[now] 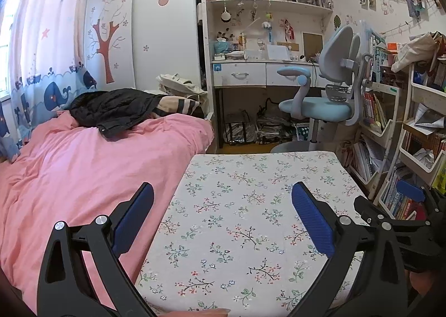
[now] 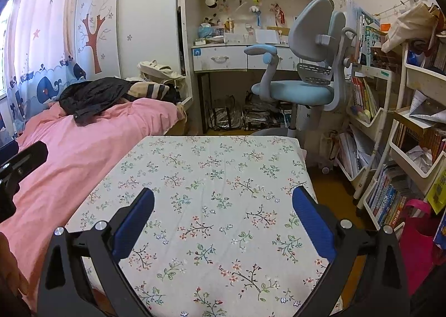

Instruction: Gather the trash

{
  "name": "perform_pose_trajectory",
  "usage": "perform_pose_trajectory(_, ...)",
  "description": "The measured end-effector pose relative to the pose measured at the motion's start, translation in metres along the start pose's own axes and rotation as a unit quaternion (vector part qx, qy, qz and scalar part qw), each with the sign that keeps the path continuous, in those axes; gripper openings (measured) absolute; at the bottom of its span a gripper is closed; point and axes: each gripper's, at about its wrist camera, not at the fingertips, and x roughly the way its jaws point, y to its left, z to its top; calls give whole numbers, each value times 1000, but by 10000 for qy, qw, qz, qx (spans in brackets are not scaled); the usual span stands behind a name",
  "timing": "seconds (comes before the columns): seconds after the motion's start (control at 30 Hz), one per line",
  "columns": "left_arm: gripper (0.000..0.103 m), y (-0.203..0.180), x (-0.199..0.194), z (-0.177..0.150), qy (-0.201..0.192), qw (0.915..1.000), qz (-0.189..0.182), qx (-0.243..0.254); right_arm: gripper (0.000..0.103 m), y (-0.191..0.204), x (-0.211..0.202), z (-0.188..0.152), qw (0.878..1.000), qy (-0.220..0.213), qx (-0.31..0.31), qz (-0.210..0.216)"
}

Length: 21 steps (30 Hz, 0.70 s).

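My left gripper (image 1: 223, 194) is open and empty, held above a table with a floral cloth (image 1: 262, 177). My right gripper (image 2: 223, 200) is open and empty above the same floral table (image 2: 217, 155). The right gripper also shows at the right edge of the left wrist view (image 1: 390, 205), and part of the left gripper shows at the left edge of the right wrist view (image 2: 22, 161). No trash shows on the cloth in either view.
A bed with a pink cover (image 1: 69, 177) lies left of the table, with a black jacket (image 1: 111, 108) on it. A blue desk chair (image 1: 320, 99) stands before a cluttered desk (image 1: 264, 71). Book racks (image 2: 390, 149) and a pink bag (image 2: 418, 239) stand at right.
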Motion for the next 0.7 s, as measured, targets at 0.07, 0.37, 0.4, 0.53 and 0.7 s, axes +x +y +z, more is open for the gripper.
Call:
perform_pose_trajectory(0.07,96,-1,0,0,-12,10000,-6,11,95,0,0,0,10000,7,4,2)
perform_pose_trajectory(0.37,96,-3,-1,0,-26,10000,-22,14,95,-2,2,-2,10000,46,-3,-3)
perform_pose_trajectory(0.4,96,-3,-1,0,-26,10000,-21,18,95,-1,2,-2,10000,44,-2,-2)
perform_pose_trajectory(0.53,96,-3,-3,0,-32,10000,-27,23,95,-1,2,-2,10000,41,-4,-2)
perform_pose_trajectory(0.7,96,-4,-4,0,-35,10000,-29,28,95,-1,2,-1,10000,45,-4,-1)
